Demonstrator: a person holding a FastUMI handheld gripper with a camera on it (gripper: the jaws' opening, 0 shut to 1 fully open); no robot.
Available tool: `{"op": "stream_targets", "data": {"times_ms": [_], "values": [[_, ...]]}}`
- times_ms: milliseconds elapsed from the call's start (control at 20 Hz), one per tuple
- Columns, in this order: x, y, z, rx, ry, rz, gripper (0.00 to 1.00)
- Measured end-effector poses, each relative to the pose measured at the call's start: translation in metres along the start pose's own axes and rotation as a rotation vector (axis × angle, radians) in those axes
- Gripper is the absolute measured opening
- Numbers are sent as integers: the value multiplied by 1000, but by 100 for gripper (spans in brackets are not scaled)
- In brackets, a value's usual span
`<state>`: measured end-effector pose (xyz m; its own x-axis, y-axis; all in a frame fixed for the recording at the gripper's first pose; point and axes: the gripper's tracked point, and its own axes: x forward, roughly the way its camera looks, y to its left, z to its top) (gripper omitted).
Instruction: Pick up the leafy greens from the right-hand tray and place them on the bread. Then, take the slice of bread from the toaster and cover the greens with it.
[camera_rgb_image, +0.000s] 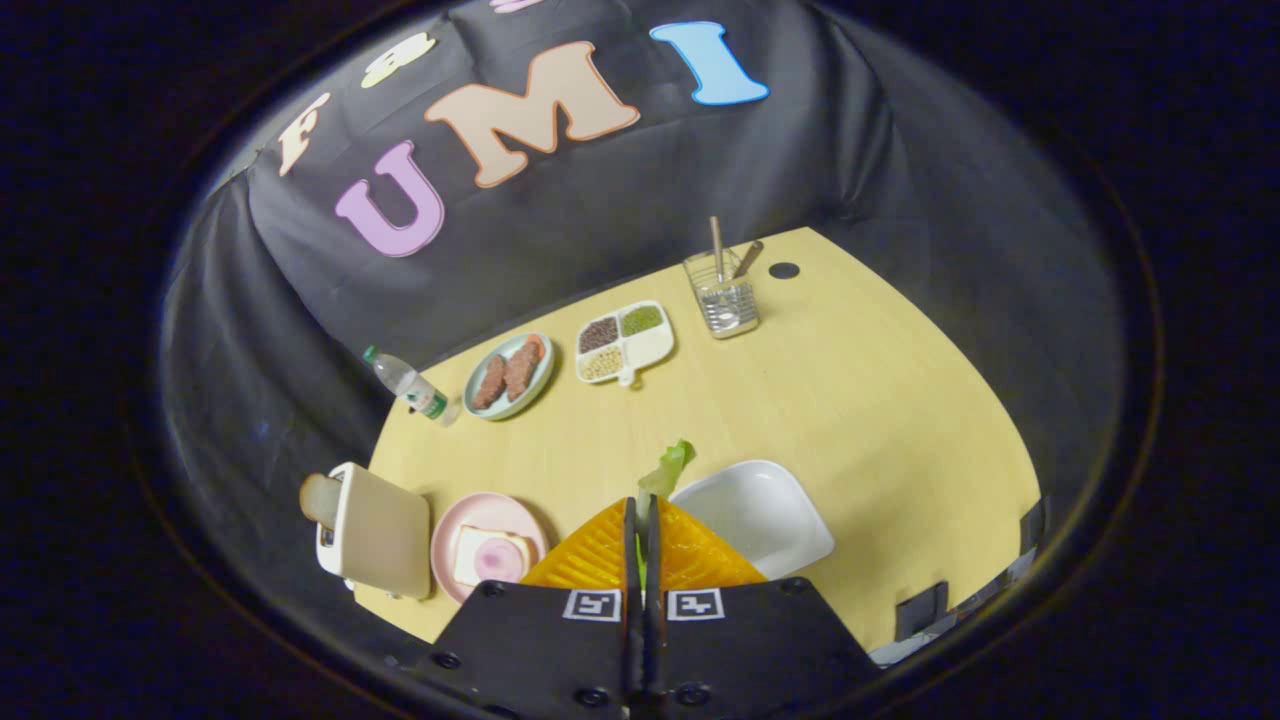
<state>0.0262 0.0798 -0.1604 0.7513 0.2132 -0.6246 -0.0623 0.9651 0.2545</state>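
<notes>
Your gripper (642, 510) has its two fingers pressed nearly together, pinching the greens (668, 468) — the leaf stands up past the tips and curls toward one o'clock, so its long axis runs roughly along the fingers and a little right of them. Just to the right of the tips, at about two o'clock, lies the white tray (757, 515), and nothing shows in it now. The relation that counts for your next move is the other way: the pink plate (488, 545) with the bread (488, 556) sits close by at about nine o'clock from the tips, down and to the left, with a round pink slice lying on the bread. So the greens are lifted, I judge, and what remains is a short swing left — then a descent so that the leaf's free end lands on the bread rather than hanging over the plate's rim. Next to the plate, farther left, stands the toaster (378, 530) with the second slice (318, 500) sticking out of its top; mind it as you swing, since it lies on the same line. Farther off, at eleven o'clock, rest a plate of patties (508, 375) and a small bottle (405, 383).
</notes>
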Motion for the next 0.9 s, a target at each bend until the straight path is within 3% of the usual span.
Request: {"op": "stream_targets", "data": {"times_ms": [500, 900], "values": [[11, 159, -55, 147, 79, 214, 3], [40, 209, -100, 190, 153, 269, 3]]}}
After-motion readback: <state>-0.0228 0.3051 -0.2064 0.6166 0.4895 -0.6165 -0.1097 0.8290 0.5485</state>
